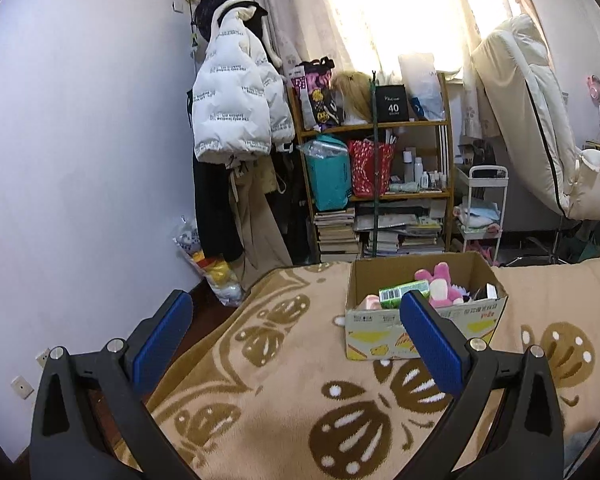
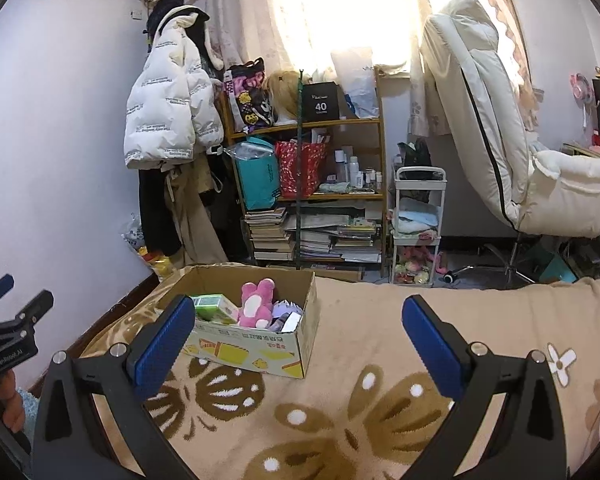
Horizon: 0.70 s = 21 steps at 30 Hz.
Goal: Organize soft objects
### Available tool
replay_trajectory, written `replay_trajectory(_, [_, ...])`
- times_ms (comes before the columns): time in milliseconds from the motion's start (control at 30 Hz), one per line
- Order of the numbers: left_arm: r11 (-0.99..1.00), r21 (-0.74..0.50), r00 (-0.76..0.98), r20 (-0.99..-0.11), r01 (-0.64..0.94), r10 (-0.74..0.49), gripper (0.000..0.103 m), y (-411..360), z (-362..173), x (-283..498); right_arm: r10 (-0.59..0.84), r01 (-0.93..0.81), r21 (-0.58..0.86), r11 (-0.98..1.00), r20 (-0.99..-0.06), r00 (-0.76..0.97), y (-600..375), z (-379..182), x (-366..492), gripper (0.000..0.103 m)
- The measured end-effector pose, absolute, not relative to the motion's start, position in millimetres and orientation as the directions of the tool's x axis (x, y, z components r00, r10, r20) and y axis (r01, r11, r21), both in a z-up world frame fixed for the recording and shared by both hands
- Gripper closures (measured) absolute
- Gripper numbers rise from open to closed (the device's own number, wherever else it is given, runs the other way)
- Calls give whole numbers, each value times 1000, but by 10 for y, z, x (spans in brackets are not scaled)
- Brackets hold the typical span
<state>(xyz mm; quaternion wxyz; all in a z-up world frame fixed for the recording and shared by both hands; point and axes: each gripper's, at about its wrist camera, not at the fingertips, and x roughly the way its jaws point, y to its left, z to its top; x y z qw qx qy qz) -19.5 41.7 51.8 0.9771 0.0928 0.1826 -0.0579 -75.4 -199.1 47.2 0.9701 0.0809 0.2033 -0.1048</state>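
An open cardboard box [image 1: 476, 314] [image 2: 260, 350] stands on a beige blanket with brown butterfly patterns [image 1: 300, 380] [image 2: 360, 360]. In it lie a pink plush toy [image 1: 440, 284] [image 2: 256, 304], a green packet [image 1: 400, 292] [image 2: 212, 306] and other small items. My left gripper [image 1: 296, 332] is open and empty, held above the blanket with its right finger in front of the box. My right gripper [image 2: 298, 332] is open and empty, to the right of the box. The left gripper also shows at the left edge of the right wrist view [image 2: 10, 312].
A wooden shelf [image 1: 376, 160] [image 2: 308, 160] with bags, bottles and stacked books stands beyond the bed. A white puffer jacket [image 1: 236, 92] [image 2: 172, 112] hangs on the wall. A white rolling cart [image 2: 418, 224] and a cream recliner chair [image 2: 500, 128] stand to the right.
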Motion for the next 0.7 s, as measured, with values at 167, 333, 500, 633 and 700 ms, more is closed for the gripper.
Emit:
replay_trajectory(167, [975,163,916,-394,154,-79,1,394,449,-155,-172,240,115,964,-417,893,-1993,456,-733,0])
replay_trajectory(333, [974,161,908,-411,160,-81,1,378,418,-121,-171,239,113,964,-423,890,-1981,440,-716,0])
replay_trajectory(500, [974,160,905,-419,160,-80,1,368,395,-102,-174,244,113,963,-432,885,-1981,419,-691,0])
replay_trajectory(633, [975,155,898,-432,160,-78,1,359,364,-76,-173,249,118,961,-444,879,-1982,380,-666,0])
replay_trajectory(700, [975,155,897,-435,158,-76,1,365,357,-65,-174,249,115,962,-445,878,-1978,379,-664,0])
